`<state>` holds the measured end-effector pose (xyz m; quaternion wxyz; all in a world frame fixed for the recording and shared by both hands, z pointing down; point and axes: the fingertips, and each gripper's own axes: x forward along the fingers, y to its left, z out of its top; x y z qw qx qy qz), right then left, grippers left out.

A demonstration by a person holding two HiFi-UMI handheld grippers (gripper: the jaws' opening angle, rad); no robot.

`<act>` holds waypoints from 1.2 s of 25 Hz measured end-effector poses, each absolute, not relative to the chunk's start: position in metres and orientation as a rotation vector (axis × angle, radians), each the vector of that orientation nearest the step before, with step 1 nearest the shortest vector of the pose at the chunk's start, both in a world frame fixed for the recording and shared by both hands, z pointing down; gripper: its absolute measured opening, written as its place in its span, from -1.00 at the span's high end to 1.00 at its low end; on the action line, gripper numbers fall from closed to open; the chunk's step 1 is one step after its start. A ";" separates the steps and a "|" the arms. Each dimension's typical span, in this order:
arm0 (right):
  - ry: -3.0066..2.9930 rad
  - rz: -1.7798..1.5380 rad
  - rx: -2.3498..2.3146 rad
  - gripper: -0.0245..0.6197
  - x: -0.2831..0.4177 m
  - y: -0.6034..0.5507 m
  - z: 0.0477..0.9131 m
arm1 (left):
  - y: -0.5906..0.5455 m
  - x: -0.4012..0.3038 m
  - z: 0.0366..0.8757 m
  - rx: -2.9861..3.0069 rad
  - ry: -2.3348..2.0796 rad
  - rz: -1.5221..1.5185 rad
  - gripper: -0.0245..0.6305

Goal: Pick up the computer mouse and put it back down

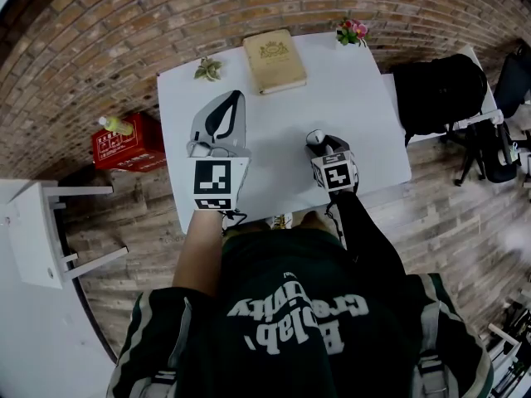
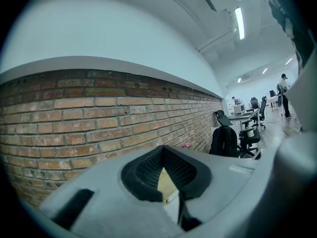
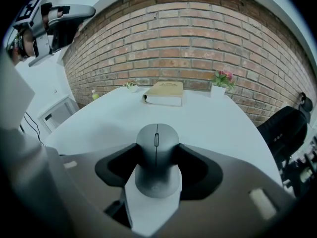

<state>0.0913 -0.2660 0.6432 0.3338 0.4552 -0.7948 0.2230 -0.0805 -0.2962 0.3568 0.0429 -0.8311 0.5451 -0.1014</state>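
- Near the front edge of the table point(image 1: 274, 123), the right gripper point(image 1: 319, 144) hides most of the mouse point(image 1: 314, 137) in the head view.
- At the table's far edge, the cover print on the book point(image 1: 275, 60) is too small to read.

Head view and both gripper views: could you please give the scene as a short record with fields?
table: white, by a brick wall
right gripper: pads on both sides of the computer mouse
computer mouse: grey, wheel facing up
left gripper: jaws together, nothing between
book: tan, closed, at the far edge
flowers: pink, far right corner
small plant: green, far left corner
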 end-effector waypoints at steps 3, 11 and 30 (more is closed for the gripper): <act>-2.065 0.596 1.184 0.07 0.094 -0.263 0.649 | -0.296 -0.079 0.356 -2.542 1.663 -0.313 0.91; -2.056 0.607 1.193 0.07 0.094 -0.267 0.652 | -0.300 -0.079 0.359 -2.533 1.671 -0.345 0.91; -2.031 0.647 1.154 0.06 0.092 -0.260 0.675 | -0.302 -0.082 0.360 -2.518 1.675 -0.369 0.91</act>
